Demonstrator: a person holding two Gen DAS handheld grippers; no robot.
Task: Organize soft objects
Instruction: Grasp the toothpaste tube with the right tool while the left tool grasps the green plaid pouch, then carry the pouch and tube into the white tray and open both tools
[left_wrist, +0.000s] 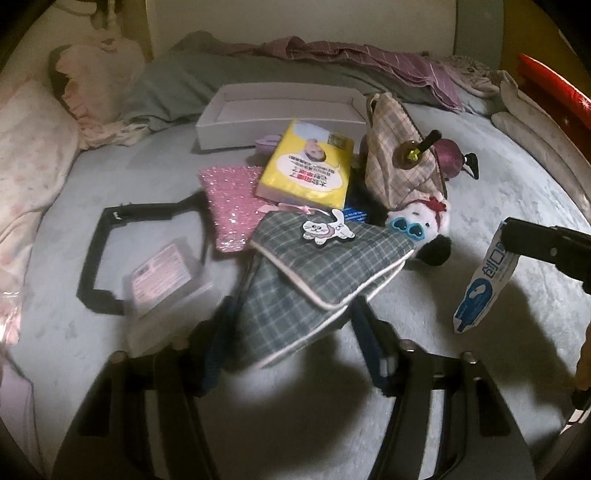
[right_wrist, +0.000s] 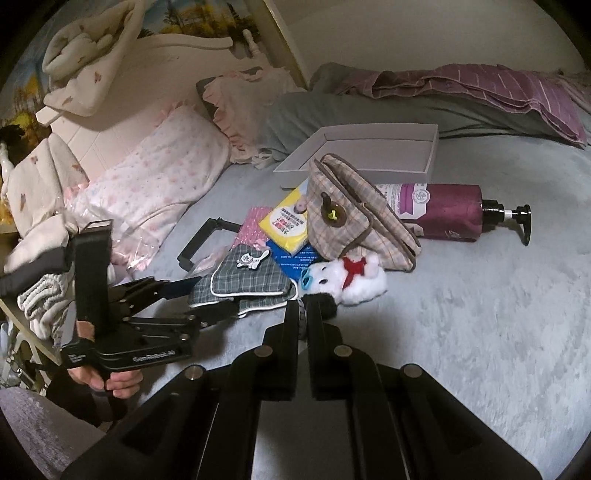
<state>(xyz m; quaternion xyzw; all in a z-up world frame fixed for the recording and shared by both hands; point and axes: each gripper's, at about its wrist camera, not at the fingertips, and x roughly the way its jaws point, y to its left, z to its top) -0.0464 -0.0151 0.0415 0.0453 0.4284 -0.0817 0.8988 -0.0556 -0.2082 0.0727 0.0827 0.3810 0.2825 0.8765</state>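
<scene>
- L gripper (left_wrist: 295, 332): fingers apart, w/ the grey-green plaid fabric pouch w/ white piping (left_wrist: 317, 277) lying between them. Its near edge sits in the gap; can't tell if pads press on it. In the right wrist view the same gripper (right_wrist: 207, 299) comes in from the left, tips at the pouch (right_wrist: 243, 284).
- White cat-shaped badge (left_wrist: 327, 230) on the pouch flap, ahead of the L fingertips.
- R gripper (right_wrist: 303, 306): fingers together, clamped on a blue-and-white flat sachet (left_wrist: 480, 280), which hangs from the tips in the left wrist view.
- Just beyond the R tips: white plush toy w/ red bow and blue heart glasses (right_wrist: 347, 277), touching the pouch.
- Beyond the plush: beige plaid fabric bag w/ brown button (right_wrist: 351, 218), leaning; dark purple pump bottle (right_wrist: 443, 210) lying behind it.
- Yellow tissue pack (left_wrist: 306, 166) farther ahead of the L fingers, partly over a pink sequin pouch (left_wrist: 232, 206).
- White shallow cardboard box (left_wrist: 280, 107) past all of these.
- Left of the L fingers: clear plastic case (left_wrist: 162, 284), blurred, and a black strap loop (left_wrist: 110, 258).
- All on a grey bedspread (right_wrist: 480, 332).
</scene>
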